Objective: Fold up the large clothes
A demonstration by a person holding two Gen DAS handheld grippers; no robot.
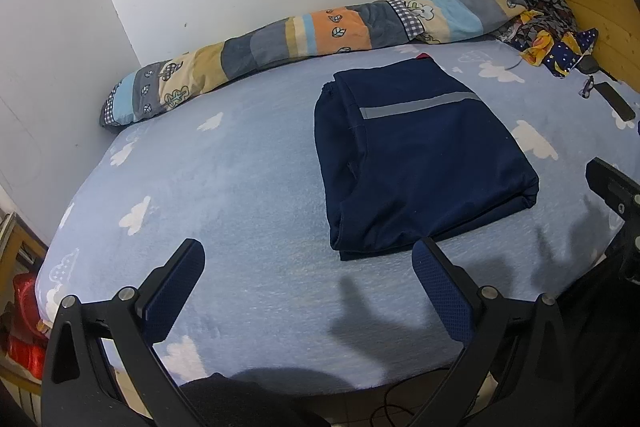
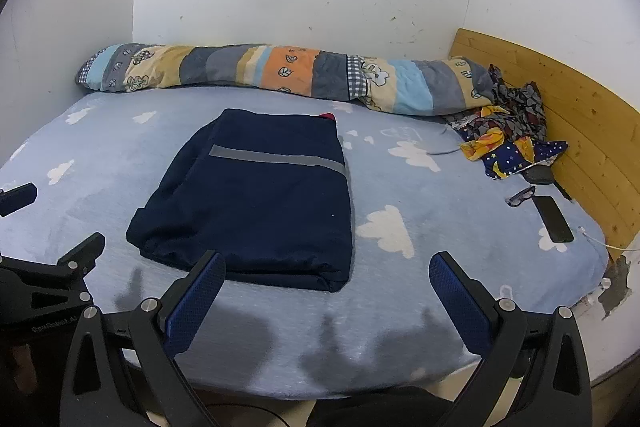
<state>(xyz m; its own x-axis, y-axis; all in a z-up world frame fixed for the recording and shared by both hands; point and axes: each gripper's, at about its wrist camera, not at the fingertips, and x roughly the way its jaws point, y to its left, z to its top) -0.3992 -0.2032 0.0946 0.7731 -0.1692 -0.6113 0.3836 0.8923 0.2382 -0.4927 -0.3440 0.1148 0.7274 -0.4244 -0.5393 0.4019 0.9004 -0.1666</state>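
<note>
From your left wrist view, your left hand-held gripper (image 1: 308,291) hangs spread and empty, the folded navy garment (image 1: 420,163) on the bed (image 1: 240,167) just ahead, right of centre. From your right wrist view, your right hand-held gripper (image 2: 326,301) is likewise released, the garment just ahead-left

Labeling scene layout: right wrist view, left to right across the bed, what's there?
Left tongs → folded navy garment → heap of patterned clothes → glasses → phone → wooden headboard.
</note>
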